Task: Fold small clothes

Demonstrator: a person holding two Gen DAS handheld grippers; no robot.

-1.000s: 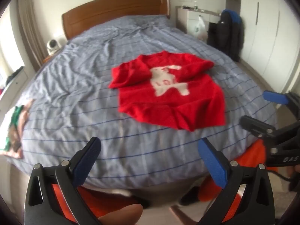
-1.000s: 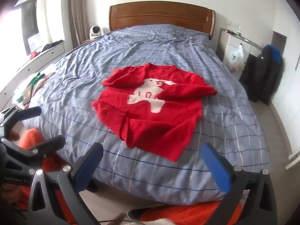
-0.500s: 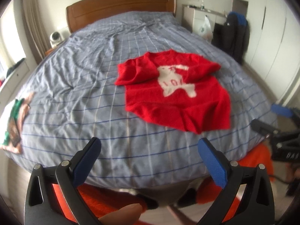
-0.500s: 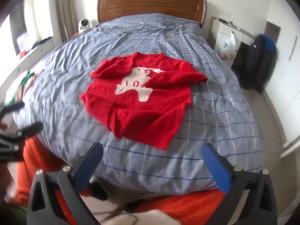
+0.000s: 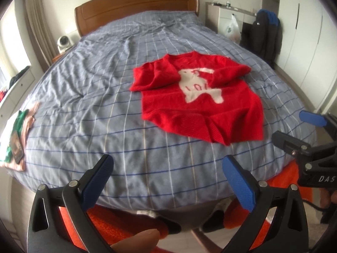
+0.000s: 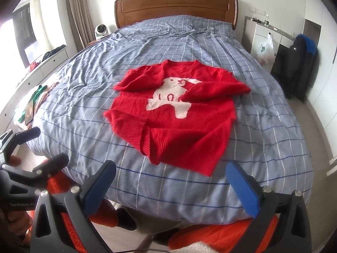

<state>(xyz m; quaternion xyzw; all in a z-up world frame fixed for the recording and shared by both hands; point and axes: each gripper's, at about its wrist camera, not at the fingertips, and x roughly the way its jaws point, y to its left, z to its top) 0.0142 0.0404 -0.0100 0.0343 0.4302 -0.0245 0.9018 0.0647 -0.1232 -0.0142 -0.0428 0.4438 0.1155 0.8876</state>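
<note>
Both tongs agape (sweater untouched)

Setting: bedroom in a private home. Evidence: a double bed under a blue-grey checked cover, filling most of both views; wooden headboard against a pale wall; curtains beside a window at the left. A small white fan stands by the head of the bed. White cabinet with a plastic bag hanging from it; dark jacket hung nearby (blue lining showing). White wardrobe doors line the right wall. A low white drawer unit runs under the window, with clothes piled on top.
</note>
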